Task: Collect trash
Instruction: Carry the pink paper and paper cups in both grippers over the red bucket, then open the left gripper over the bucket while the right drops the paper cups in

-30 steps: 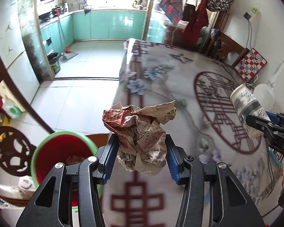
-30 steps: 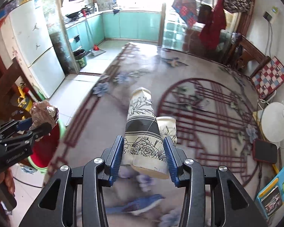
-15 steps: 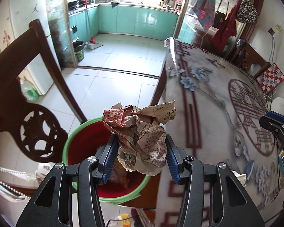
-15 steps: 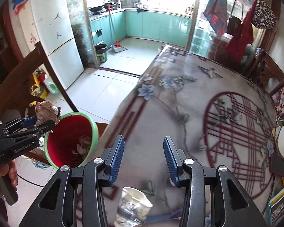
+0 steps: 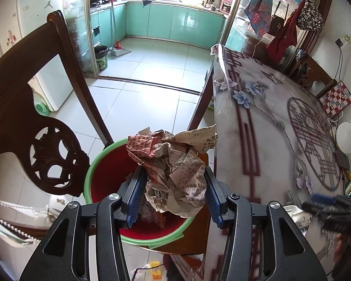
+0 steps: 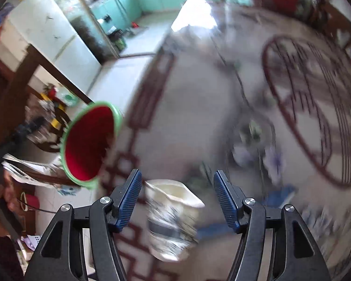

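A crumpled newspaper ball (image 5: 173,168) is clamped between the blue pads of my left gripper (image 5: 173,187), which is shut on it. It hangs over the red bin with a green rim (image 5: 93,171), which stands on a chair seat beside the table. The right wrist view is blurred by motion. There my right gripper (image 6: 177,187) points down at the table and its jaws are opening. A patterned paper cup (image 6: 173,215) sits between them, and neither pad touches it. The bin (image 6: 89,145) shows to the left. My right gripper (image 5: 325,208) is a blur at the table's near edge.
The table (image 5: 264,140) has a floral cloth with red lattice patterns. A dark carved wooden chair back (image 5: 35,117) rises left of the bin. A white round lamp (image 5: 346,140) and a dark device stand at the table's right side. A tiled floor leads to the kitchen.
My left gripper carried the newspaper from above the table to above the bin. My right gripper let go of the cup, then dropped down around it with wider jaws.
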Action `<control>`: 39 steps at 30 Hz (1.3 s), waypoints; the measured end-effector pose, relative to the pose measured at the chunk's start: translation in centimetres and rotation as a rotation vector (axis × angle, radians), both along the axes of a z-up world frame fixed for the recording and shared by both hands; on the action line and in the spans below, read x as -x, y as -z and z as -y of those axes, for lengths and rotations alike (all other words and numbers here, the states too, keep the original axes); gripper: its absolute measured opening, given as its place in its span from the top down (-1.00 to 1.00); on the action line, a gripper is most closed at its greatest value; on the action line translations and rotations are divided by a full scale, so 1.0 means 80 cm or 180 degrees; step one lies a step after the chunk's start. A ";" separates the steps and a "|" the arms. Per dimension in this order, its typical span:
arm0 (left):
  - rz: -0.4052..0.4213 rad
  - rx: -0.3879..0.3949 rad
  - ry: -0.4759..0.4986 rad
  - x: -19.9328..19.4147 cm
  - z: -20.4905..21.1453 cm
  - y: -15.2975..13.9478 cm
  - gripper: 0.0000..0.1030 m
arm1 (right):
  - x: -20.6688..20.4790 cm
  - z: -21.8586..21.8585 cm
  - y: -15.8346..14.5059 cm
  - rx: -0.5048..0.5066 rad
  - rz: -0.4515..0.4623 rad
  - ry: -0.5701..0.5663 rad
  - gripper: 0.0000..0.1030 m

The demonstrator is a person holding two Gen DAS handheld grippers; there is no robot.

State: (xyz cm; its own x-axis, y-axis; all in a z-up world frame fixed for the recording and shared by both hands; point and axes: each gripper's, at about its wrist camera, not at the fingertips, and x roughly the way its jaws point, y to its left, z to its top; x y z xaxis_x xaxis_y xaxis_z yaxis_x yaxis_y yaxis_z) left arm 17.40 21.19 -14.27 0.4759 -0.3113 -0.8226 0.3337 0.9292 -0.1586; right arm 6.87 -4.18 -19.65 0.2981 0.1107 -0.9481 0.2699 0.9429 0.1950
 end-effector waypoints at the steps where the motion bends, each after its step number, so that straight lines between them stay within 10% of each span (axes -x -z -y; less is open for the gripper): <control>1: -0.0007 -0.0002 0.0024 -0.001 0.001 0.000 0.09 | 0.005 0.002 0.014 -0.0058 -0.0084 0.0072 -0.22; 7: 0.0049 0.0007 0.0160 -0.002 0.017 -0.007 0.09 | 0.019 -0.002 0.052 -0.0335 -0.0169 0.0142 -0.19; 9: 0.0070 0.0011 0.0185 -0.001 0.020 -0.009 0.09 | 0.017 -0.004 0.050 -0.0403 -0.0100 0.0108 0.51; 11: 0.0077 0.0000 0.0211 -0.002 0.022 -0.010 0.09 | 0.012 -0.009 0.042 -0.0297 -0.0074 0.0046 0.78; 28: 0.0009 -0.0062 0.0001 -0.005 -0.011 0.002 0.09 | -0.053 -0.049 -0.097 0.0466 0.0690 -0.0429 0.78; 39: -0.0107 -0.0145 -0.0160 -0.008 -0.041 0.021 0.09 | -0.107 -0.118 -0.100 0.0429 0.0833 -0.0768 0.78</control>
